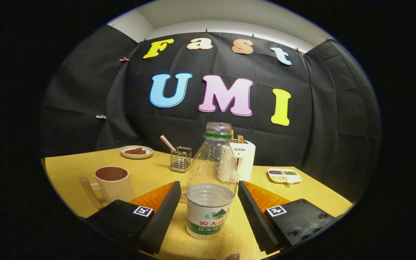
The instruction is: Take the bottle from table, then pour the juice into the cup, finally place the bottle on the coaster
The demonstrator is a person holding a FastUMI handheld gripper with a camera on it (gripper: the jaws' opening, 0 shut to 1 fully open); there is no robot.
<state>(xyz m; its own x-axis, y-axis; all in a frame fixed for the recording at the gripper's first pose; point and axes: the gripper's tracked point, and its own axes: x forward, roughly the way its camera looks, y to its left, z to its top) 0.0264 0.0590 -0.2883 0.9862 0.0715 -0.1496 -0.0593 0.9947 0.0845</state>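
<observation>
Bottle (211,187) first: we are seeing it standing upright on the wooden table (70,169), its long axis vertical, cap off, about half full of clear liquid. It is sitting squarely between the fingers of our gripper (208,211), and the jaws are spread wide, with a clear gap on each side of the bottle, so nothing is being pinched yet. We are judging that closing on the labelled lower body is the move at hand.

Left of the bottle and a little beyond, the cup (112,183) is waiting with its mouth open. Just behind the bottle's base, what may be the coaster (183,194) is peeking out, though we cannot tell for sure. Beyond the bottle a wire holder (181,158), a white toaster (244,159) and two small dishes are crowding the far table.
</observation>
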